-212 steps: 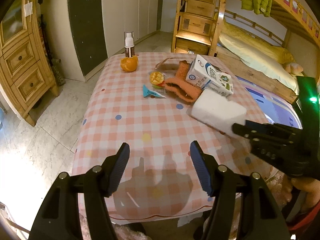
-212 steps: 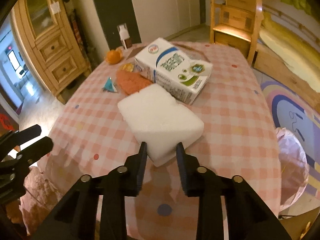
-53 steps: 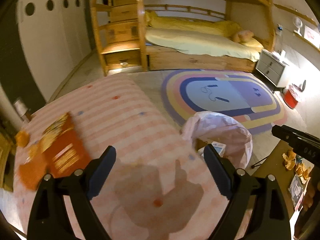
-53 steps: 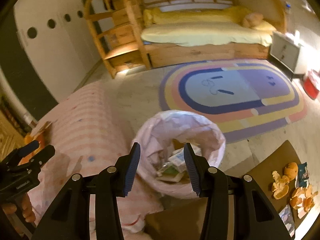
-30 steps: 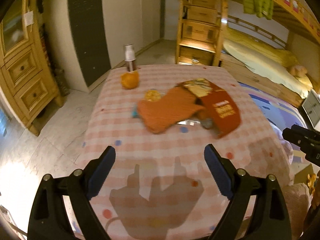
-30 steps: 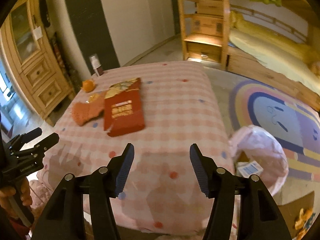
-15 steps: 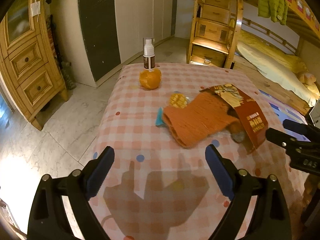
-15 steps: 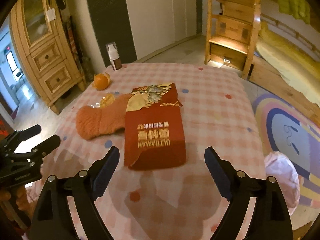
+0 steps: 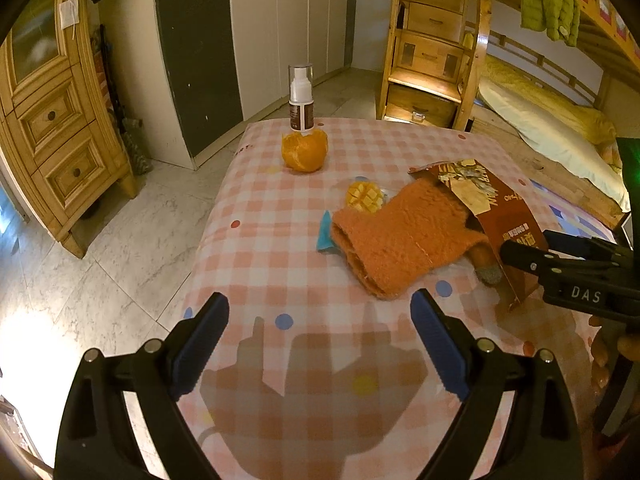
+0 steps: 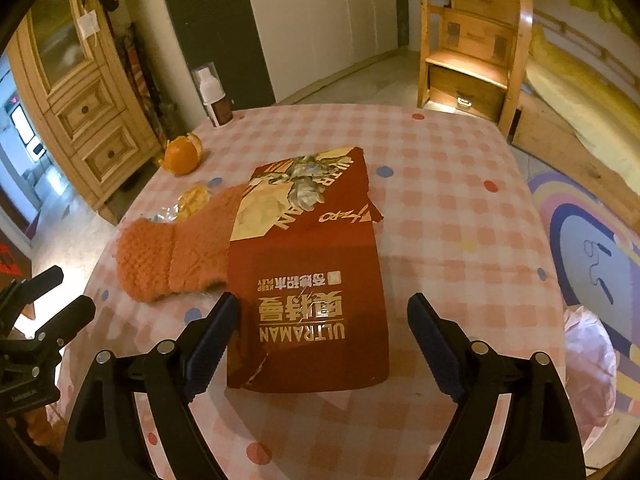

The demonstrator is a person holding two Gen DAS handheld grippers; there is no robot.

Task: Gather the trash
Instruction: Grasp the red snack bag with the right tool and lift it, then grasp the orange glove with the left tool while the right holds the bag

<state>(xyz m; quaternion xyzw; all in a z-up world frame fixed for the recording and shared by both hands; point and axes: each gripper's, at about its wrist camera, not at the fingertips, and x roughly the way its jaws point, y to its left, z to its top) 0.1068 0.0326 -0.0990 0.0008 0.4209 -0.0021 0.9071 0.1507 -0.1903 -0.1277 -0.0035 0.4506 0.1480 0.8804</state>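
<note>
On the checked tablecloth (image 10: 452, 208) a red package (image 10: 308, 280) lies flat, its near end between the wide-apart fingers of the right gripper (image 10: 322, 336), which grasps nothing, and its far part lies over an orange glove (image 10: 172, 260). On the package I read "ULTRAMAN" and "KEEP PLAY". The left gripper (image 9: 320, 340) is also spread and empty above bare cloth, with the glove just ahead.

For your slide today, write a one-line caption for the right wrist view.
Open right gripper poised over a torn red Ultraman packet beside an orange glove on the checked tablecloth.
</note>
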